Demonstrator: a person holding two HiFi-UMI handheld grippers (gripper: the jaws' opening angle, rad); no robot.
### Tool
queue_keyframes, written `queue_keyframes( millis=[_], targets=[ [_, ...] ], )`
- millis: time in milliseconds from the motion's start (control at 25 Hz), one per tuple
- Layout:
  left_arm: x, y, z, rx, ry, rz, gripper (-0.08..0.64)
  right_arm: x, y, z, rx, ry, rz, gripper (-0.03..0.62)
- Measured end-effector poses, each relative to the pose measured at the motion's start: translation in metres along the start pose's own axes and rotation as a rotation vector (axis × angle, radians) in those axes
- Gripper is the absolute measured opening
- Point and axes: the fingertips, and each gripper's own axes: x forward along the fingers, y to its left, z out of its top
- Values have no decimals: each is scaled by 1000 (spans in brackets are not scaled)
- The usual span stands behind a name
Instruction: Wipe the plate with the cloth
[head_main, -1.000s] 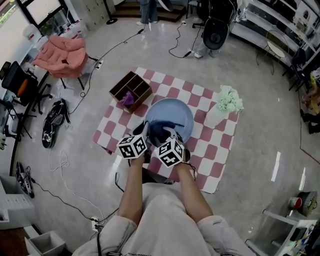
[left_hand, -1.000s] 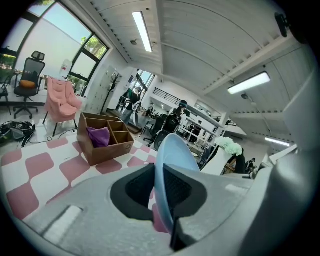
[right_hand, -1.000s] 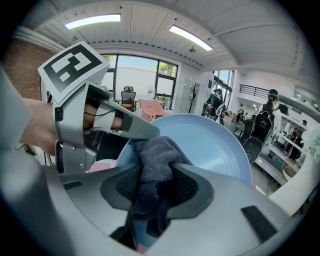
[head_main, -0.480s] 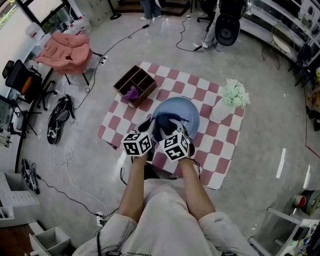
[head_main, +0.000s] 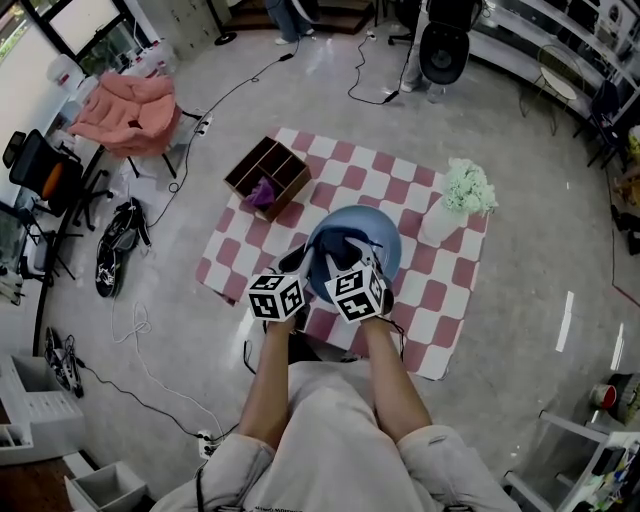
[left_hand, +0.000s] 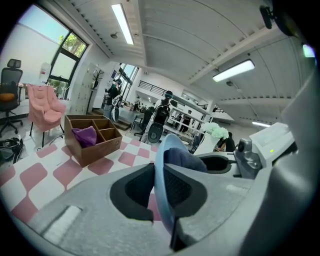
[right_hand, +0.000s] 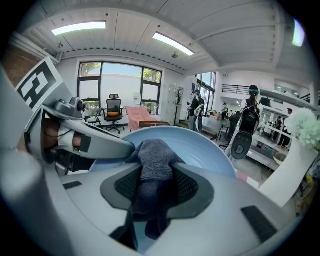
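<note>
Plate (head_main: 376, 240) and cloth (head_main: 335, 250) were both already in the grippers at this moment, so the picking up was done and the wiping itself was in hand.

The left gripper (head_main: 300, 264) was closed on the rim of the light blue plate. In the left gripper view the plate (left_hand: 161, 165) stood on edge between the two pads, and both pads pressed on it. The plate appeared to be held up over the pink and white checkered mat (head_main: 440, 290), not lying on it, with its hollow face turned toward the right gripper (head_main: 346, 264).

The right gripper was clamped on the dark blue cloth (right_hand: 152, 167). The cloth filled the gap between its jaws, and its free end lay against the inner face of the plate (right_hand: 205, 145), near the side closest to the person.

As a judgement, the task was somewhere in the middle. The plate looked smooth and without visible dirt, so the pictures could not say how much of the face was already wiped. The far part of the inner face was bare of the cloth and probably remained to be passed over. After that the plate would need to go down on the mat.

The wooden box (head_main: 268, 178) and the white vase (head_main: 438, 226) stood apart from the plate and took no part.
</note>
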Motion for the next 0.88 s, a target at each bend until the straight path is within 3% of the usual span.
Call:
queue_keyframes(
  millis=[880],
  targets=[
    [6, -12, -5, 51, 41, -76, 28, -10, -64, -15, 122, -13, -140, 153]
  ],
)
